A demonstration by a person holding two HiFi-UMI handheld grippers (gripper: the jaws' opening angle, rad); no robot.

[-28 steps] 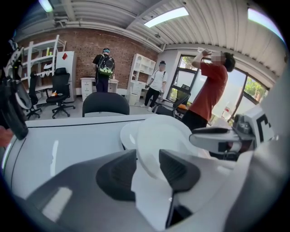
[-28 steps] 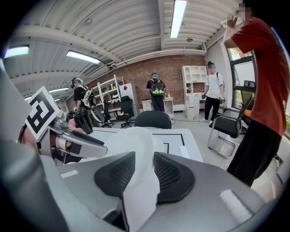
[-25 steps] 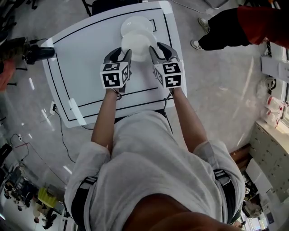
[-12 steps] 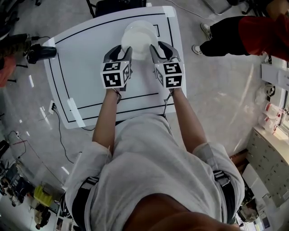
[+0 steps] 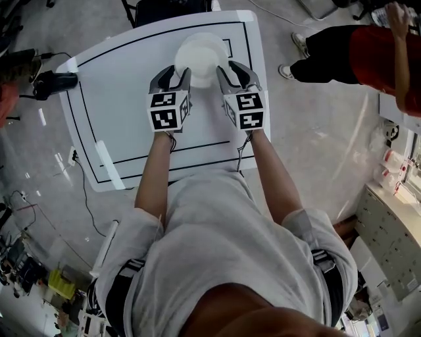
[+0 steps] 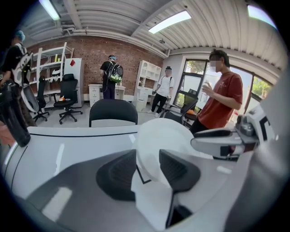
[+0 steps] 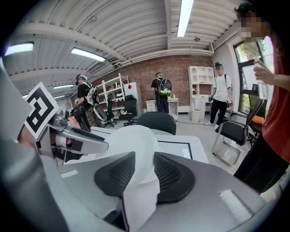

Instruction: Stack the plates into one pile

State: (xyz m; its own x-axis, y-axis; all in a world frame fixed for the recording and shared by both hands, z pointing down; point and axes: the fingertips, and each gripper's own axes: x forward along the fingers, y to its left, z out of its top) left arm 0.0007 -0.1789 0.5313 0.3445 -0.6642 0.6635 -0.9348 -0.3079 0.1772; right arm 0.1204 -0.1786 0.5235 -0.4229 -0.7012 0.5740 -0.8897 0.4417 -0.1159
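Note:
A white plate (image 5: 200, 60) hangs between both grippers over the far middle of the white table (image 5: 118, 85). My left gripper (image 5: 172, 79) is shut on its left rim, my right gripper (image 5: 233, 74) on its right rim. In the left gripper view the plate (image 6: 165, 136) stands tilted with its rim pinched in the left gripper (image 6: 147, 158). The right gripper view shows the plate (image 7: 131, 140) clamped in the right gripper (image 7: 144, 170). A second white plate (image 5: 204, 37) lies under it; only a thin far edge seems to show.
A black outline is marked on the tabletop. A black device (image 5: 49, 82) sits off the table's left corner. An office chair (image 5: 171, 8) stands at the far edge. A person in a red top (image 5: 385, 46) stands to the right of the table.
Both grippers carried the plate away from me toward the table's far edge. It was in front of the second plate and now covers it almost fully.

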